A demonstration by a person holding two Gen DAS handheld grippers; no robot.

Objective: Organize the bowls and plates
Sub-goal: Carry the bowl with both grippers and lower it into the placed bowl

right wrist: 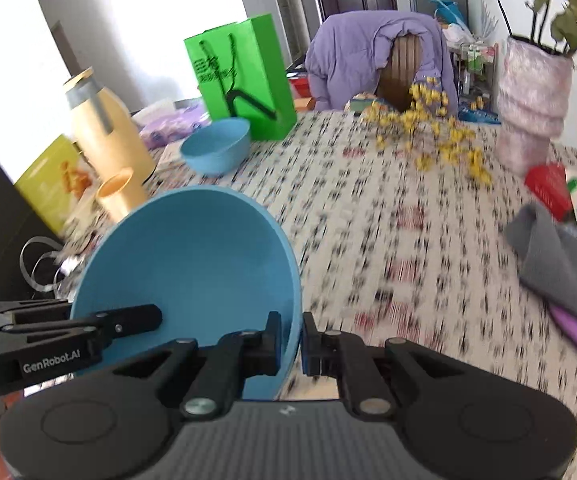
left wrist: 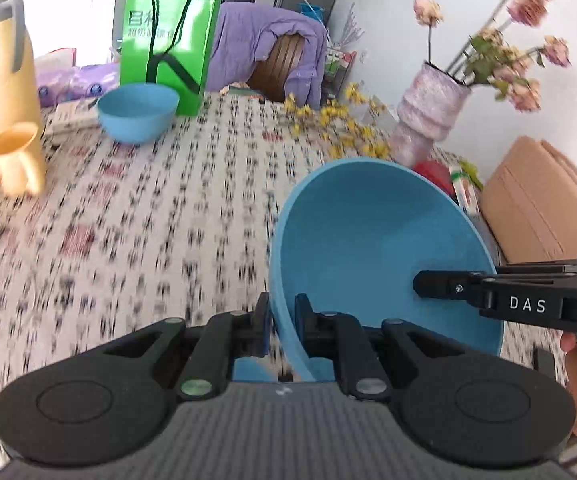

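Observation:
A large blue bowl point(left wrist: 368, 248) hangs tilted above the patterned tablecloth, held by both grippers at once. My left gripper point(left wrist: 282, 320) is shut on its left rim, one finger inside and one outside. On the opposite rim my right gripper point(right wrist: 291, 338) is shut on the same large blue bowl point(right wrist: 192, 256). Each gripper's finger shows in the other's view, reaching into the bowl. A smaller blue bowl point(left wrist: 138, 112) stands upright on the far left part of the table, in front of a green bag; the right wrist view has the smaller bowl point(right wrist: 216, 146) too.
A yellow jug point(left wrist: 2, 68) and yellow cup point(left wrist: 16, 156) stand at the left. Green paper bag point(left wrist: 168, 44) at the back, pink vase point(left wrist: 428, 116) with flowers at the right, yellow blossoms point(right wrist: 432, 136) scattered mid-table. Grey and purple cloths point(right wrist: 560, 264) lie at the right edge.

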